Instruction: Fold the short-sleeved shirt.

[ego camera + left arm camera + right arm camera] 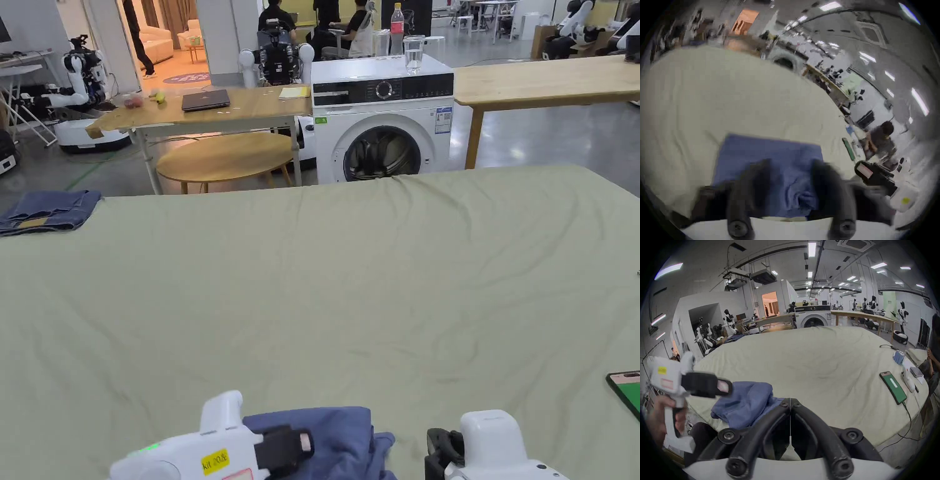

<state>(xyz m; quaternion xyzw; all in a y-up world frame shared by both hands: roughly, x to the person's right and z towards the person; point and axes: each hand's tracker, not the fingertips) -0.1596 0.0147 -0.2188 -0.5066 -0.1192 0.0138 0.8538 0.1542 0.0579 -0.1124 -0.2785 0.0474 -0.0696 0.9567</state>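
Observation:
A blue short-sleeved shirt [340,437] lies bunched and partly folded at the near edge of the table, which is covered in a pale green sheet [350,281]. My left gripper [305,445] hovers over the shirt's left side. In the left gripper view its own blurred jaws stand apart, so the left gripper [791,175] is open, with the shirt [769,154] below and between them. My right gripper [439,453] is just right of the shirt. In the right gripper view its tips meet, so the right gripper [790,401] is shut, beside the shirt [747,402] with nothing seen between the jaws.
Folded jeans [47,211] lie at the far left corner. A phone [627,390] with a cable sits at the table's right edge, with small white items [907,381] beside it. A person [933,353] stands at the right. A washing machine [381,119] and wooden tables stand beyond.

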